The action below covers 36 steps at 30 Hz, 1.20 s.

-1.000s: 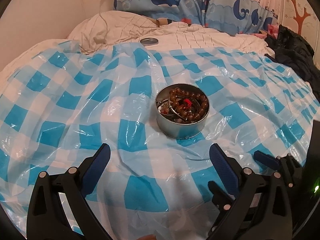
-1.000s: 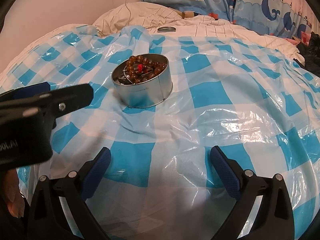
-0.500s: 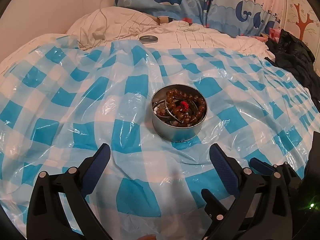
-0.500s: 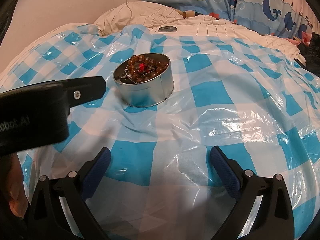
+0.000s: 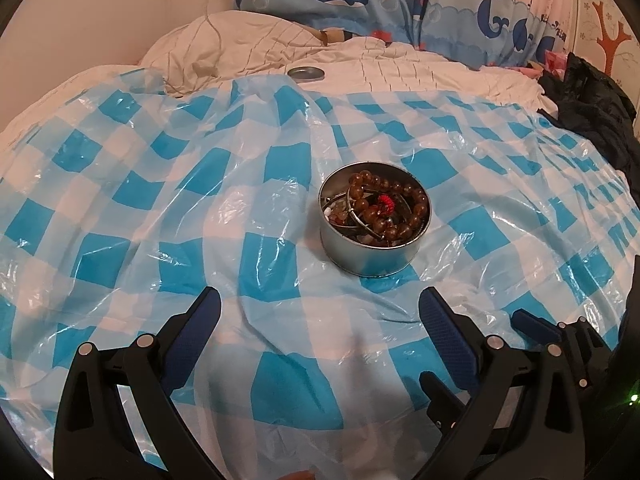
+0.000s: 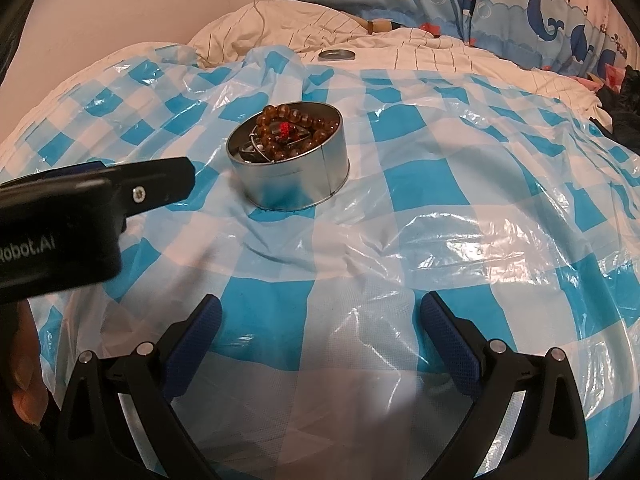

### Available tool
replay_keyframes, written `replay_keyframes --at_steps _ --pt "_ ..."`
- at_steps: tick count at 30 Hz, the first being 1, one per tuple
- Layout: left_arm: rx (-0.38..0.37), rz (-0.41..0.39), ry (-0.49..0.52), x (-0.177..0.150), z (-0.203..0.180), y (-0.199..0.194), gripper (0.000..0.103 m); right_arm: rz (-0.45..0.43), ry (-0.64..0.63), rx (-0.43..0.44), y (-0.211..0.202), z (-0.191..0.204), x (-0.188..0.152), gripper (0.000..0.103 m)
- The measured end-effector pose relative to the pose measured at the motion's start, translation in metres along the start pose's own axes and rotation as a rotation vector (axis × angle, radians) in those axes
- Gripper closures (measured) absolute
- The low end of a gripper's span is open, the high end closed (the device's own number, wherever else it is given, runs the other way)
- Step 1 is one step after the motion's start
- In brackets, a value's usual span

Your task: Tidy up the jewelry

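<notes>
the tin (image 5: 374,226) of beads is sitting ahead-right of the gaping left gripper (image 5: 320,336), ahead-left of the equally gaping right gripper (image 6: 320,334).

Bare checked plastic sheet (image 5: 280,248) lies between my left hand-held gripper (image 5: 320,316) and the tin (image 5: 374,254), nothing blocking. From my right hand-held gripper (image 6: 320,320) the sheet is bare too, but the left one's body (dark, at the left edge) juts close beside the tin (image 6: 292,182).
</notes>
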<state>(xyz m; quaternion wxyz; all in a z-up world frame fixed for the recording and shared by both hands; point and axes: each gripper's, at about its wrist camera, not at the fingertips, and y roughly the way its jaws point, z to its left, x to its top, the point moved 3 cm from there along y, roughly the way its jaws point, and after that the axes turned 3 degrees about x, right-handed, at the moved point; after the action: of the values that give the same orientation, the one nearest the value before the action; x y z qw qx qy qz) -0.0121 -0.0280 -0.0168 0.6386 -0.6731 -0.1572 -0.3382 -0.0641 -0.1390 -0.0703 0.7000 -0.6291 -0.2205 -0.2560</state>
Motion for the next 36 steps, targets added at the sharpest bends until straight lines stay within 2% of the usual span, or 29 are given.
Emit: replay_keyframes --at_steps 36 --pt "0.001 0.032 -0.021 -0.005 0.011 0.002 0.008 0.011 -0.011 -0.001 0.003 -0.001 -0.002 0.007"
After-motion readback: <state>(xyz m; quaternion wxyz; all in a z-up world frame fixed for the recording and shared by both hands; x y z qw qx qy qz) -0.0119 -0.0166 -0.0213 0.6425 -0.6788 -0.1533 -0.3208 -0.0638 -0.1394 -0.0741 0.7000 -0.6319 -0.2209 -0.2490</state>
